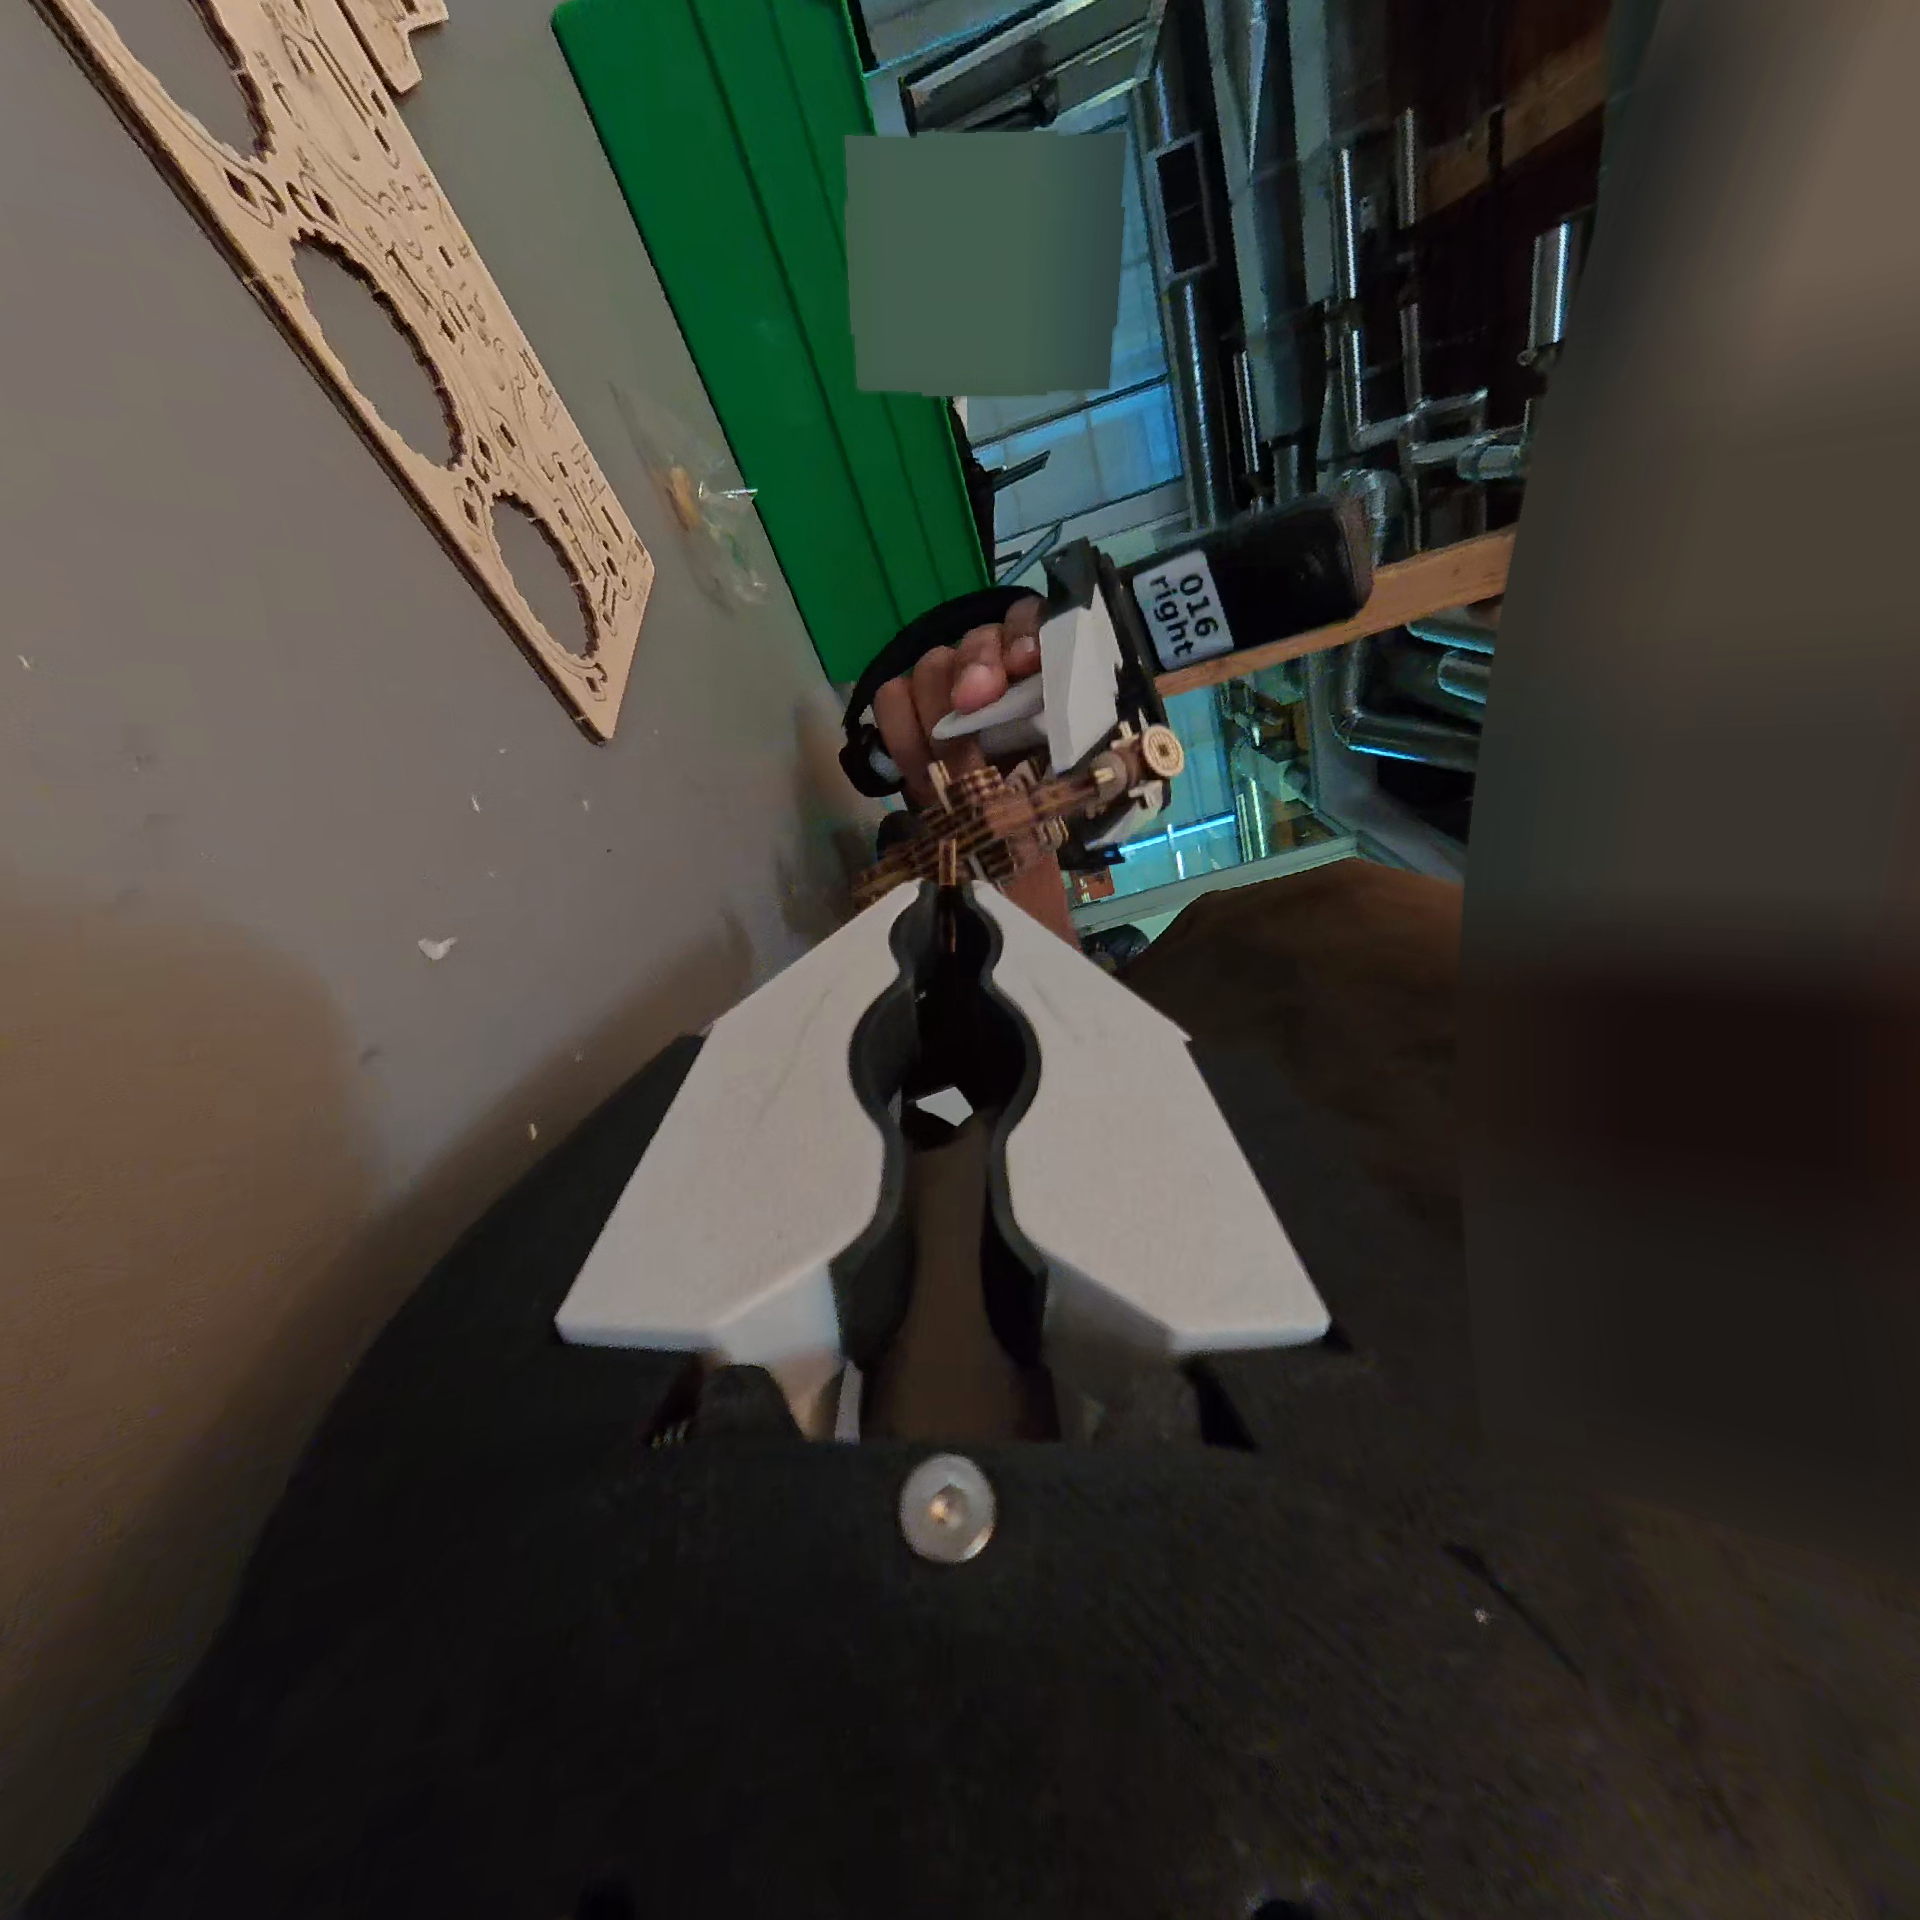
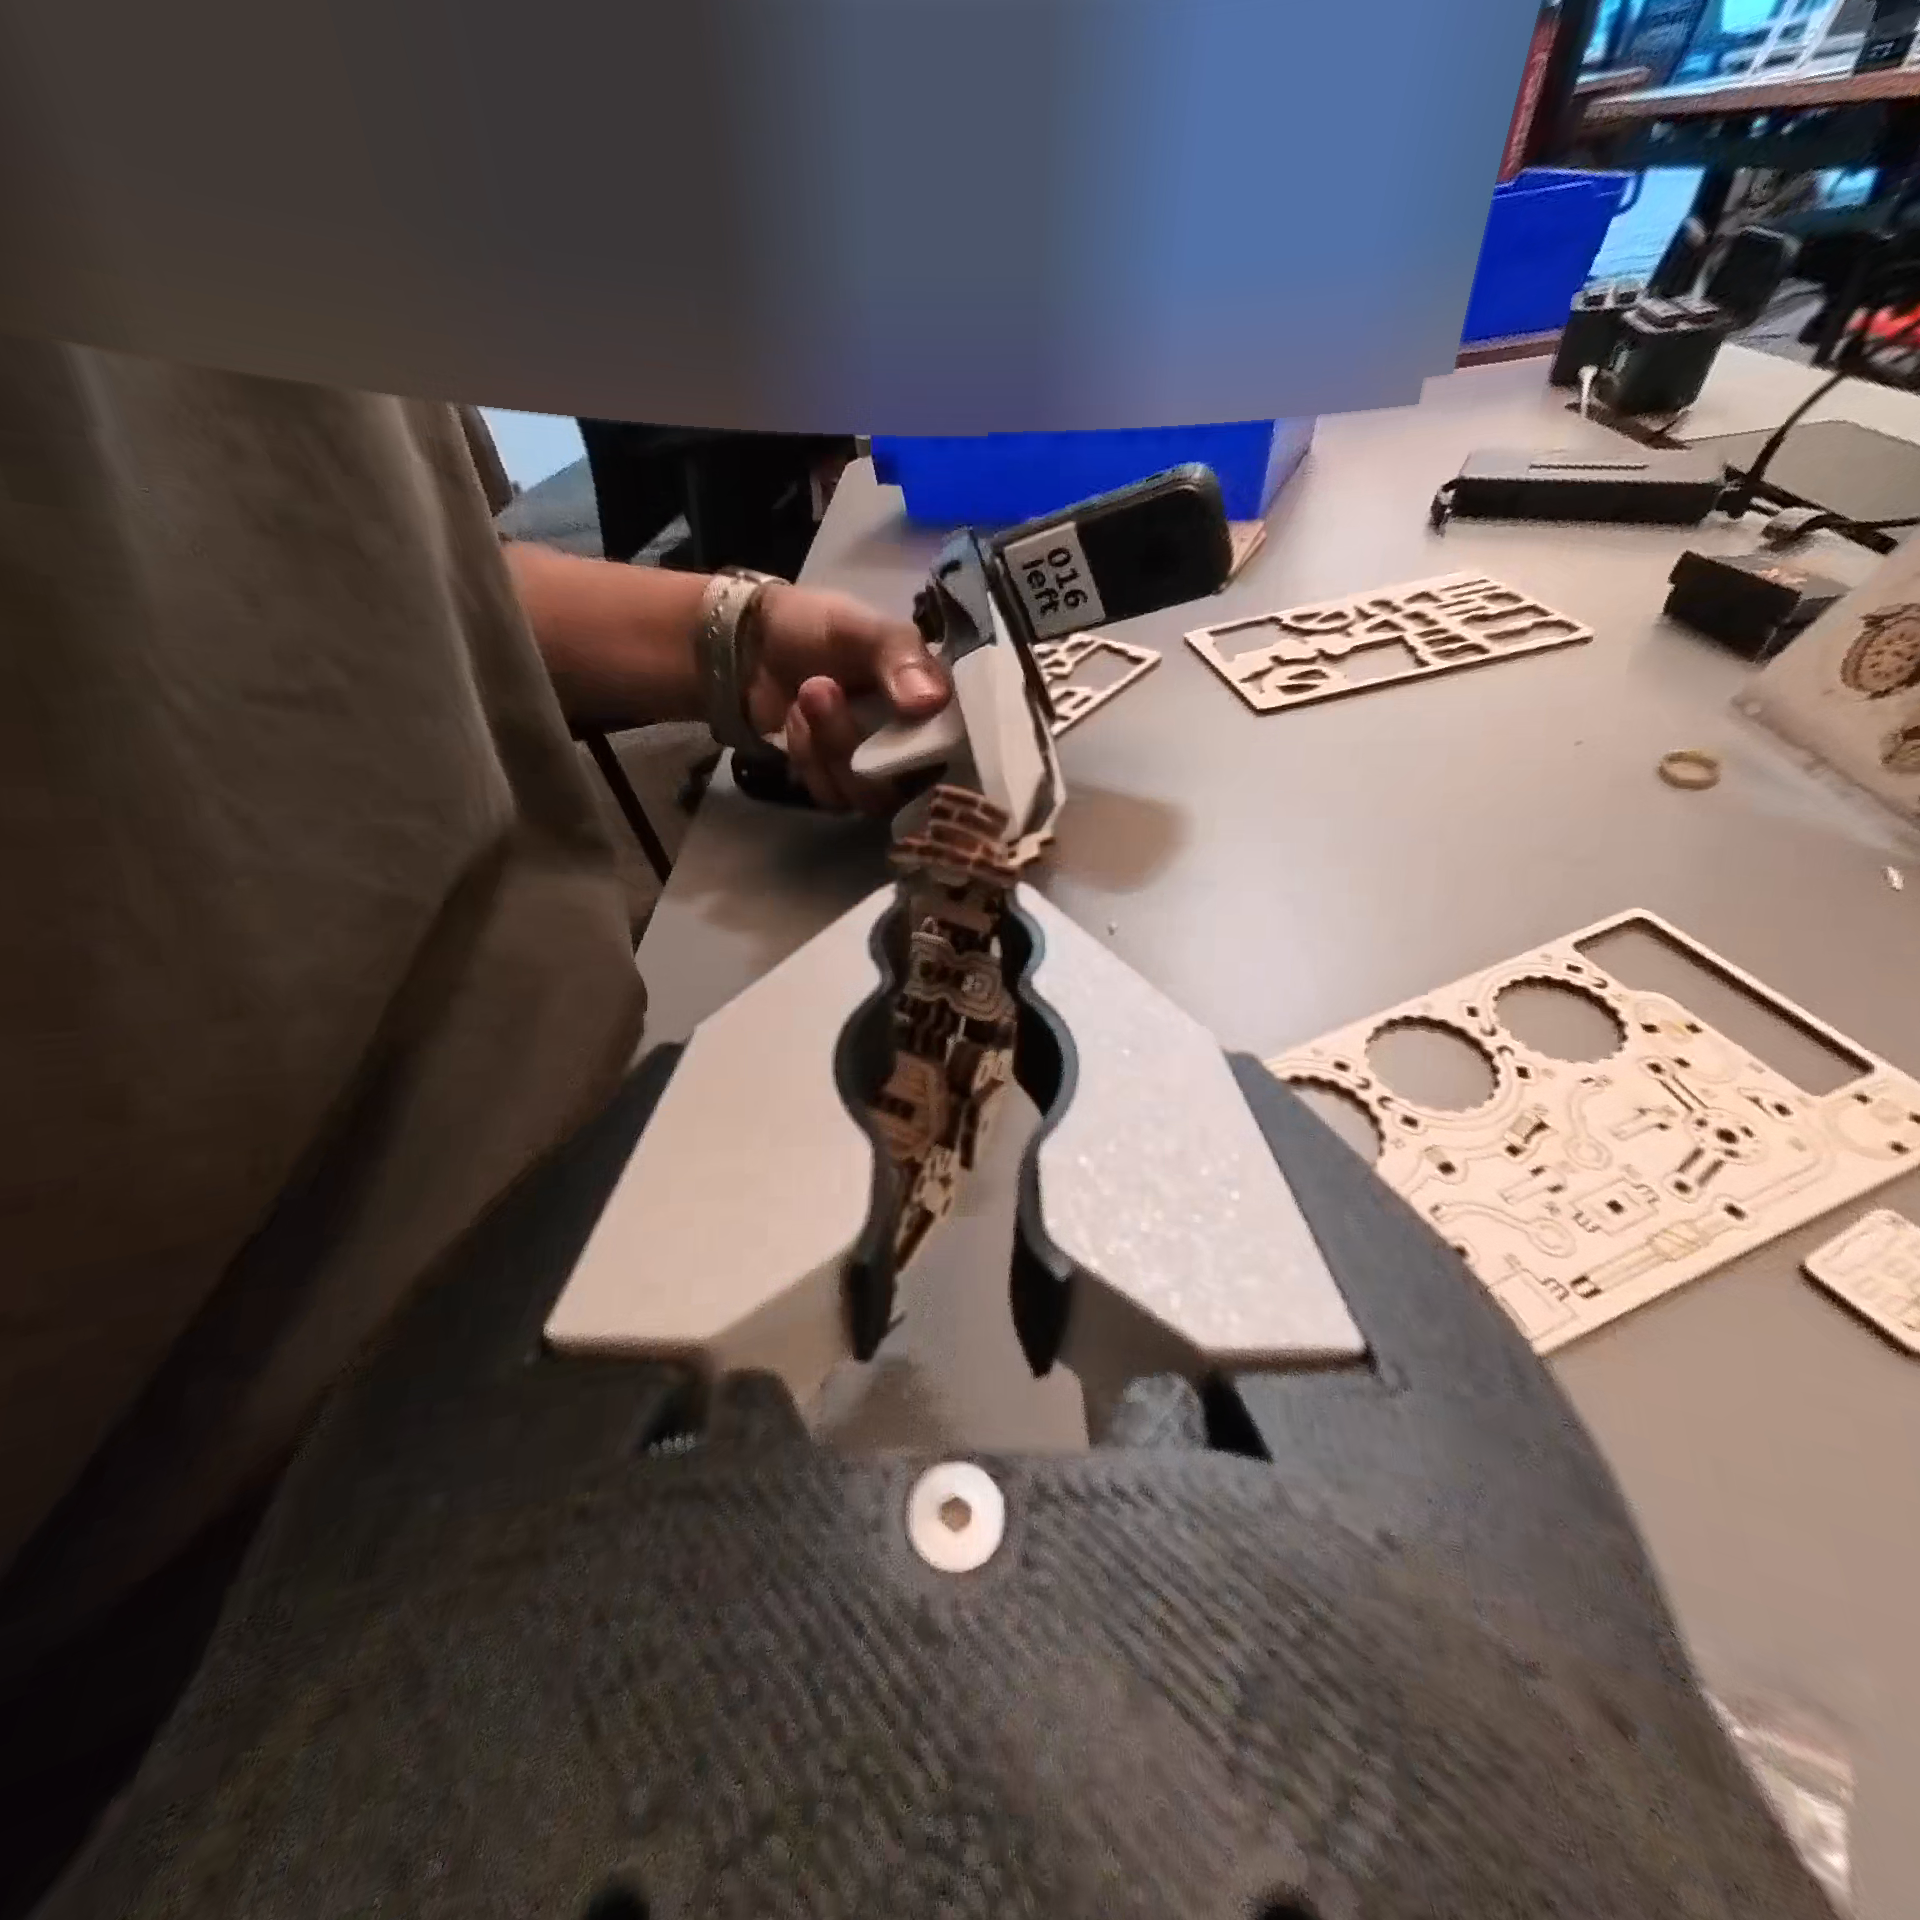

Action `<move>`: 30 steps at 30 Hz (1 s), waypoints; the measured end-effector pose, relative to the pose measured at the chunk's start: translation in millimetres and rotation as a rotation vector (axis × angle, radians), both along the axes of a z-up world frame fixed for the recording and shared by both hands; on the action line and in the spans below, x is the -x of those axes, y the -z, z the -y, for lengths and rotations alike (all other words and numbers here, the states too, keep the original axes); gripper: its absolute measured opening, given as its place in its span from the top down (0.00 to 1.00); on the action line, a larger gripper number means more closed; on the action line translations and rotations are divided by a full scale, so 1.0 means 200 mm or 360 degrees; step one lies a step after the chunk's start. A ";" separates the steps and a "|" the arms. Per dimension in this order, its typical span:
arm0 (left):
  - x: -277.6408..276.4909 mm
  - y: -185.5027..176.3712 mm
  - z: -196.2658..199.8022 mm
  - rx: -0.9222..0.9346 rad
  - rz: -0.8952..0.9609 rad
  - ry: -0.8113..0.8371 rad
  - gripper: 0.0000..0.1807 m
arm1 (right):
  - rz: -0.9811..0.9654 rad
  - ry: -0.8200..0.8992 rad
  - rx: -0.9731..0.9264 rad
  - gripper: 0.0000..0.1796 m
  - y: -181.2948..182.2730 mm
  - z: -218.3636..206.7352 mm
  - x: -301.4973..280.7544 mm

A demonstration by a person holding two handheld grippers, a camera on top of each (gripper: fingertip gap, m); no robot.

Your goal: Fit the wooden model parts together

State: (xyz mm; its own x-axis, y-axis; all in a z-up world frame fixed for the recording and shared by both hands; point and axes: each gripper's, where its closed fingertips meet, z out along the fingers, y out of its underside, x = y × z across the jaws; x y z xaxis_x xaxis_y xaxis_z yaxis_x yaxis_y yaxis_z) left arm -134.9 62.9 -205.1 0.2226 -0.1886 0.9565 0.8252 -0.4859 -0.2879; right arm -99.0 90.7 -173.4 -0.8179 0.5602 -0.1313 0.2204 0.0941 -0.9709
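Gripping the wooden model point(image 2: 940, 1081) between both fingers, my right tongs point(image 2: 951, 914) are closed on its engraved body, which runs along the channel between the pads and projects past the tips. My left tongs point(image 1: 945, 894) are closed on a thin wooden tab point(image 1: 948, 914) at the very tips; this tab meets the slotted end of the model point(image 1: 961, 831) just ahead. In the right wrist view, my left tongs point(image 2: 1023, 831) come down onto the far end of the model, above the near edge of the grey bench point(image 2: 1351, 883). In the left wrist view, my right tongs point(image 1: 1101, 790) hold the opposite end, where a small round wooden wheel point(image 1: 1158, 750) shows. A punched-out plywood sheet point(image 2: 1600, 1122) with round cut-outs lies flat on the bench to the right of my right tongs, well apart from the model. Two further cut sheets point(image 2: 1392, 639) lie farther back. A small ring point(image 2: 1688, 769) rests on the bench beyond the near sheet. A blue bin point(image 2: 1081, 478) stands at the far edge.
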 end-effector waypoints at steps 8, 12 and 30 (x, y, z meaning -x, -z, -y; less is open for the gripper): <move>-0.01 0.00 0.00 -0.0005 0.0003 0.0008 1.00 | 0.0043 -0.0026 -0.0009 0.92 0.05 0.03 0.00; -0.01 0.00 0.00 -0.0005 0.0003 0.0015 1.00 | 0.0065 -0.0037 0.0032 0.92 0.05 0.03 0.01; -0.10 -0.01 -0.01 -0.0028 -0.0148 0.0101 1.00 | -0.0067 0.0046 -0.0452 0.92 0.16 0.10 0.04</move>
State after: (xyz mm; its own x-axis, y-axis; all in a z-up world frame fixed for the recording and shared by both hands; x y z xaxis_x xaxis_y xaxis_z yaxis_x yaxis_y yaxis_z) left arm -115.7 65.3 -203.6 0.2974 -0.2215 0.9287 0.7624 -0.5305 -0.3707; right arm -106.5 70.7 -205.5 -0.8025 0.5928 0.0678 0.1869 0.3576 -0.9150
